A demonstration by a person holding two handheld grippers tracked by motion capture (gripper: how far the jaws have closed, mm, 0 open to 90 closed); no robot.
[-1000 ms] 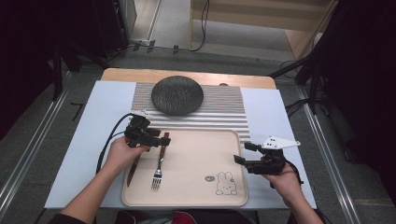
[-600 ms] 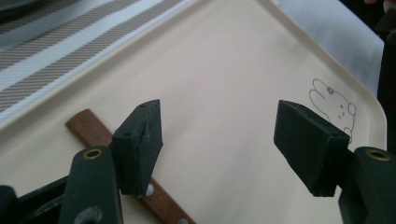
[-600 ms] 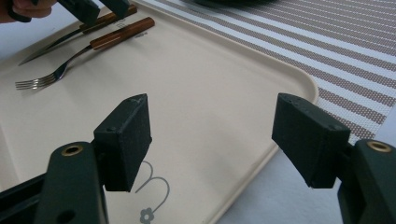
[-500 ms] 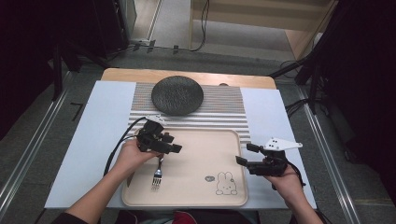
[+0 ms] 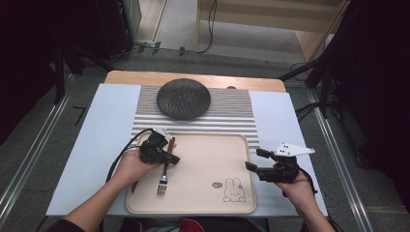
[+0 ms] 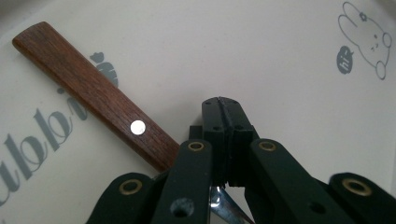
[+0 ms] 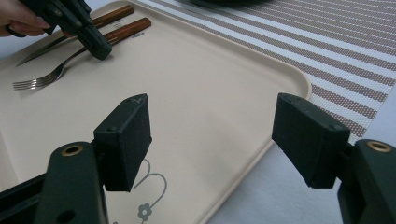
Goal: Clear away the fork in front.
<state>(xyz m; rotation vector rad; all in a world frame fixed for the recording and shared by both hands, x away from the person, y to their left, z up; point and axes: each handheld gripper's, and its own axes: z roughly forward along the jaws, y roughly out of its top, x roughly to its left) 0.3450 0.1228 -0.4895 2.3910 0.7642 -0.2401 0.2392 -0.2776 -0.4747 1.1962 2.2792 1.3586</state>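
Observation:
A fork (image 5: 163, 180) with a wooden handle (image 6: 93, 98) lies flat on the left part of the beige tray (image 5: 208, 159), tines toward me. A knife (image 7: 109, 17) with a matching handle lies just left of it. My left gripper (image 5: 172, 159) hangs low over the fork's neck with its jaws pressed together (image 6: 222, 105); the fork's metal (image 6: 222, 207) runs beneath them. Whether they touch it I cannot tell. My right gripper (image 5: 255, 159) stands open at the tray's right edge, nothing between its jaws (image 7: 219, 126).
A dark round plate (image 5: 183, 98) sits on a striped placemat (image 5: 232, 121) beyond the tray. A rabbit drawing (image 5: 233, 189) marks the tray's near right corner. A pale blue sheet (image 5: 101, 130) covers the table on both sides.
My left gripper has moved right and toward me, from the tray's left edge to over the fork's neck. The right gripper has barely moved.

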